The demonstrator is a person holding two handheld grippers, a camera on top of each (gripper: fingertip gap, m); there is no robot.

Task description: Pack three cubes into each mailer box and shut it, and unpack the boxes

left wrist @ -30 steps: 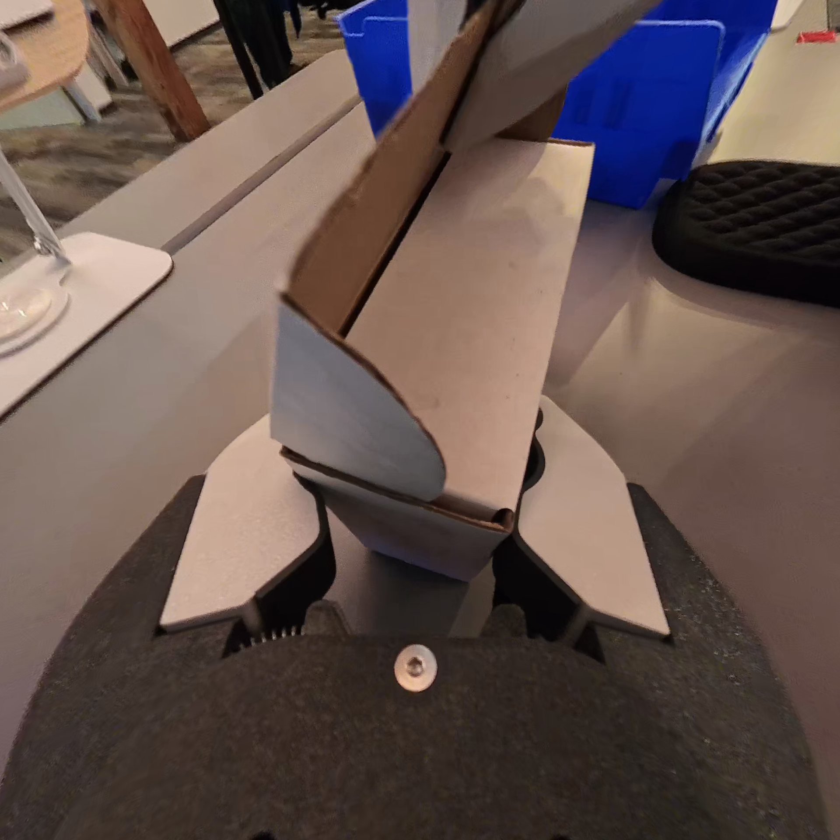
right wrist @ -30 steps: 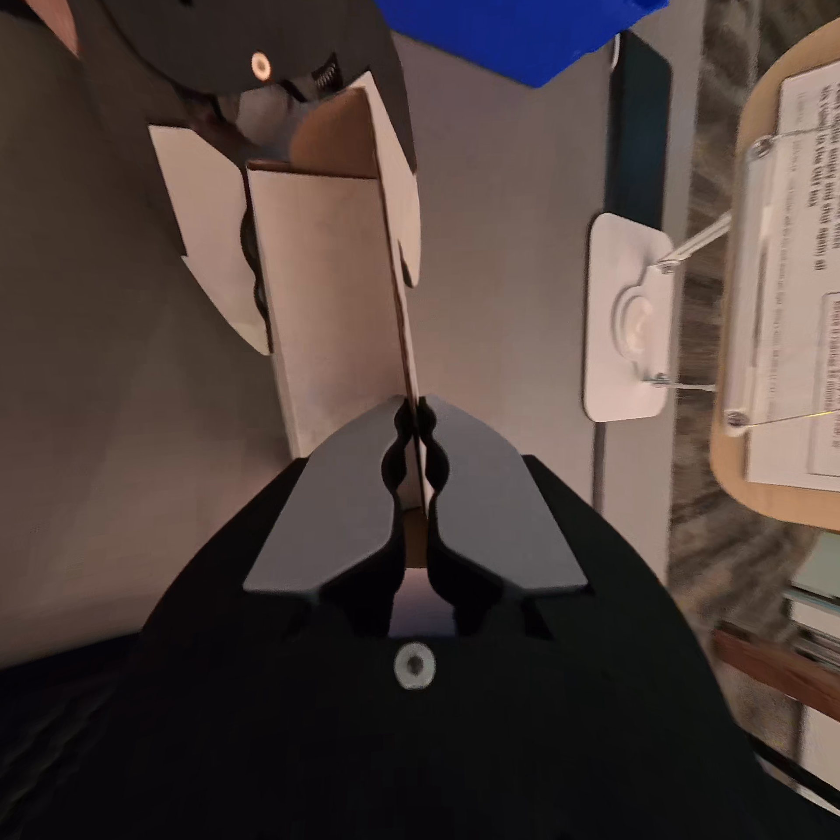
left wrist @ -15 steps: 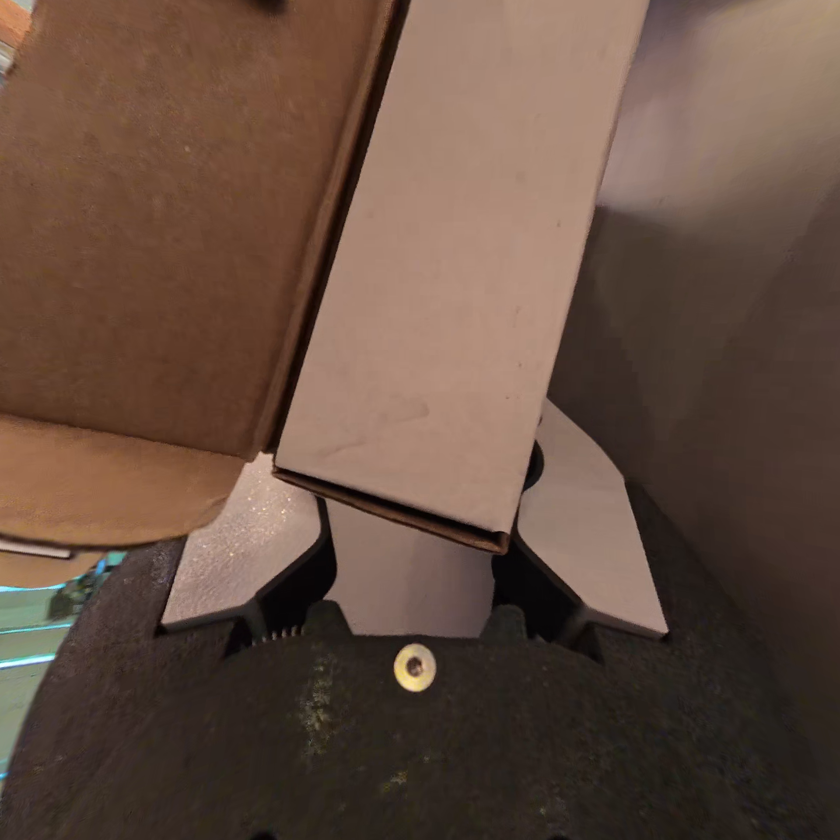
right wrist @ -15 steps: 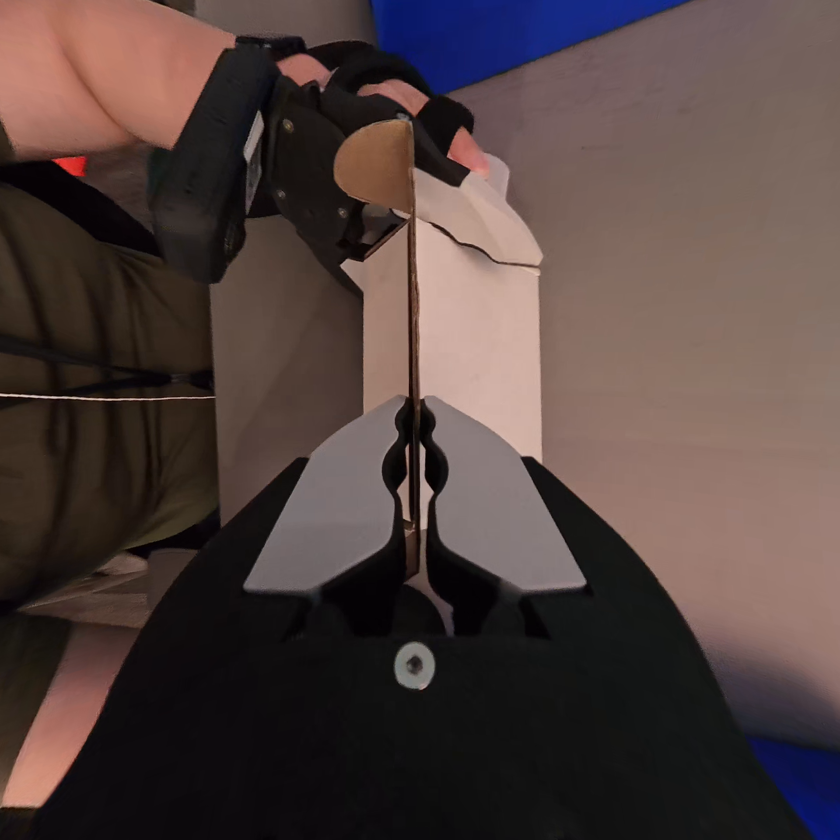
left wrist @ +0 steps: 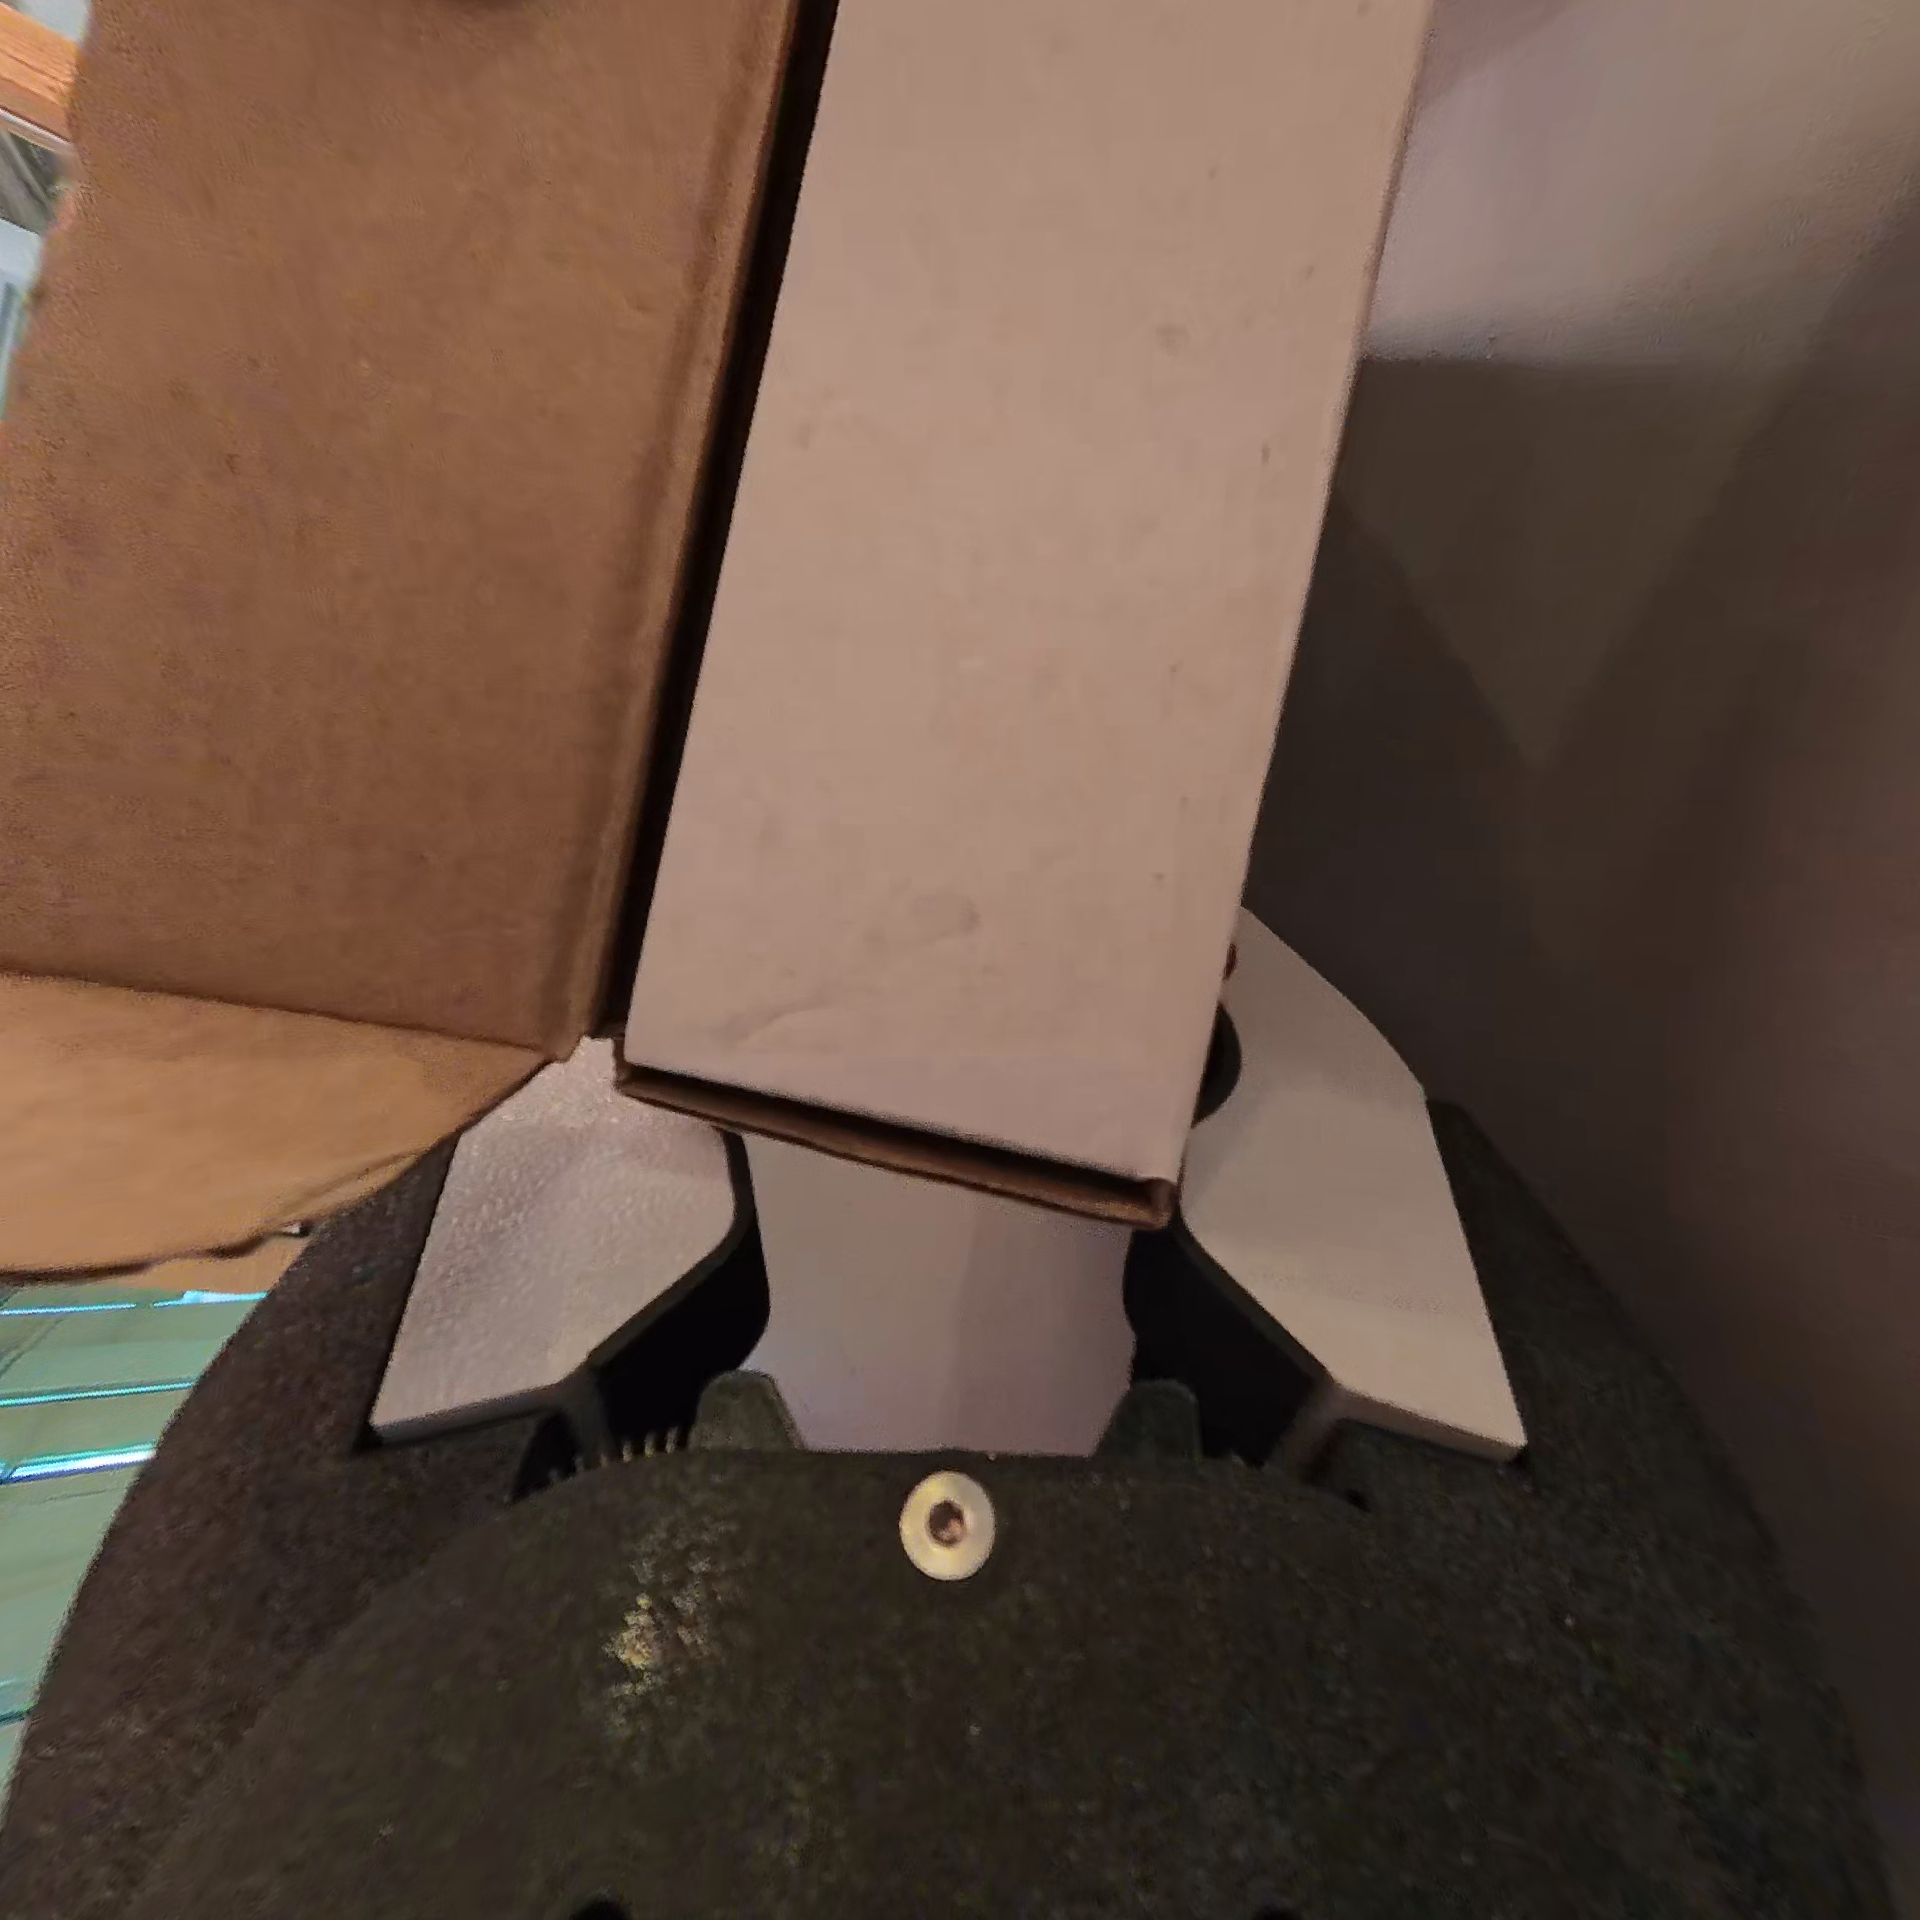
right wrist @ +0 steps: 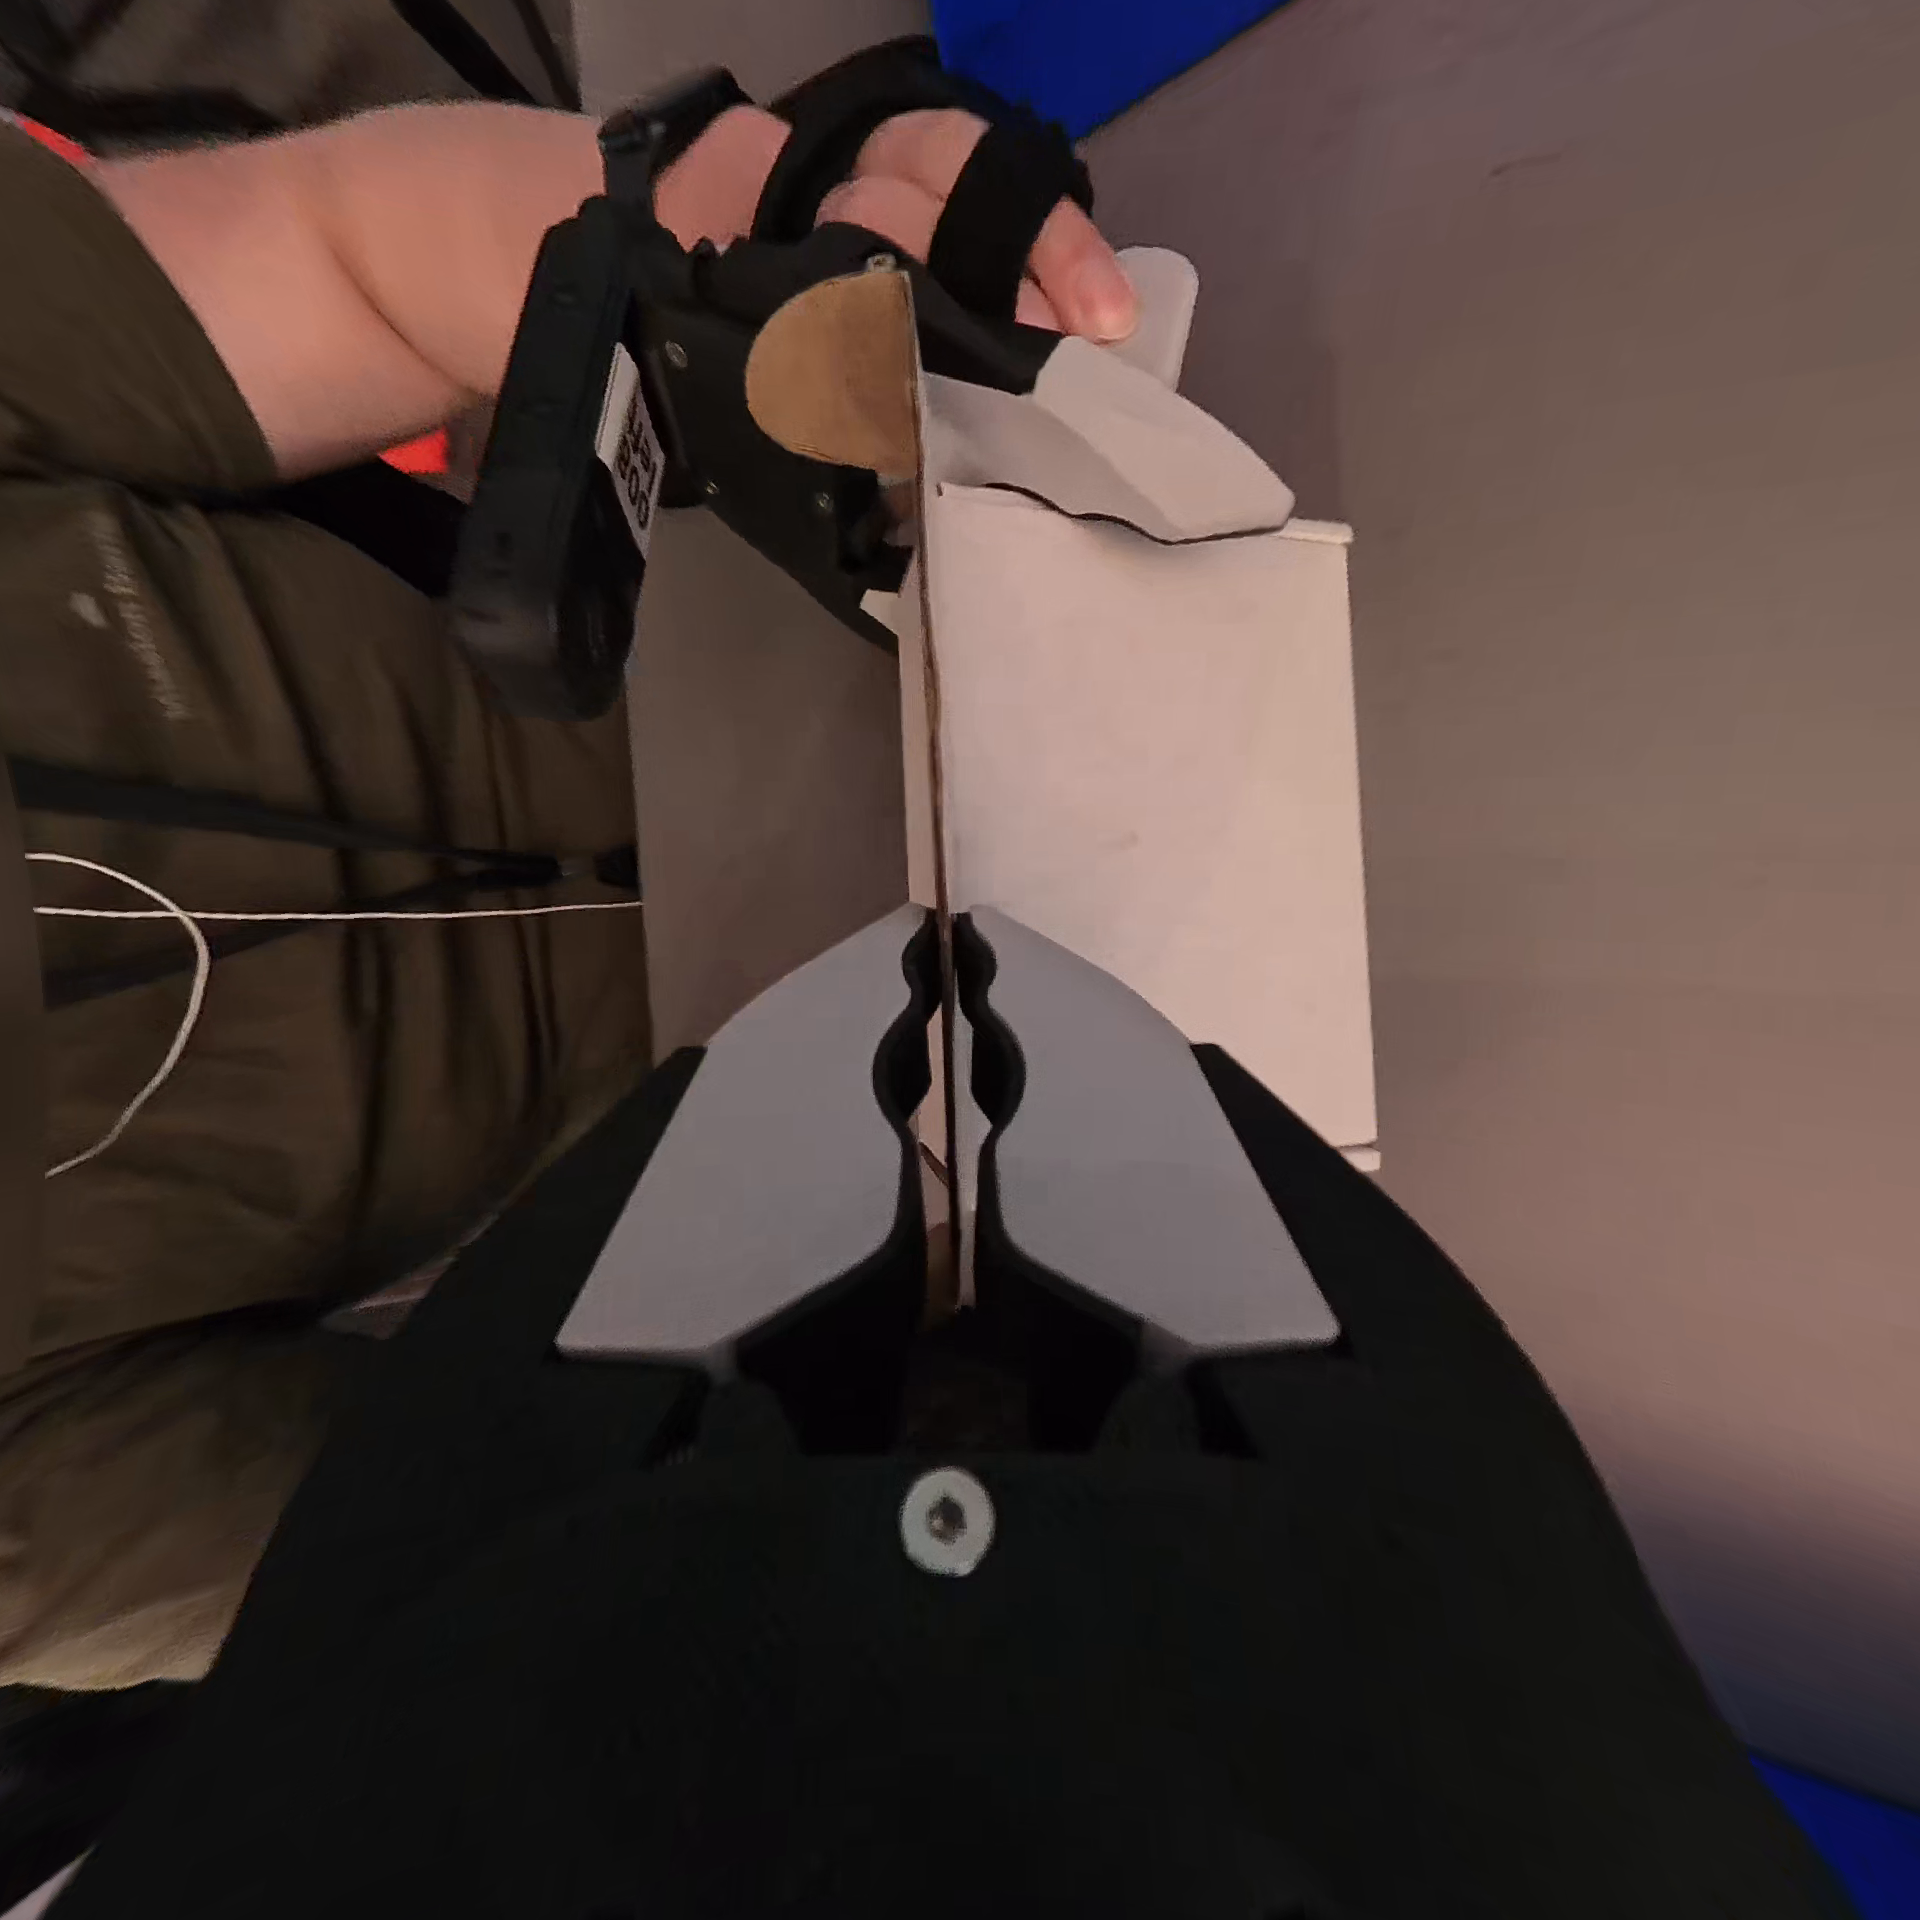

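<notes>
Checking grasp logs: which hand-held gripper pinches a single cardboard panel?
The right hand-held gripper: jaws nearly closed on the thin lid panel. The left hand-held gripper straddles the mailer box body, jaws wide.

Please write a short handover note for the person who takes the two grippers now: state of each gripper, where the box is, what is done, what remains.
Left gripper: shut on the narrow end of the white mailer box, holding it off the grey table.
Right gripper: shut on the thin edge of the box's open lid; its brown inner face shows in the left view.
The person's left hand shows at the far end of the box.
Done: box is open.
Cubes: none visible; whether the box is empty cannot be told.
Left: check contents, then pack or unpack, and shut.
</notes>
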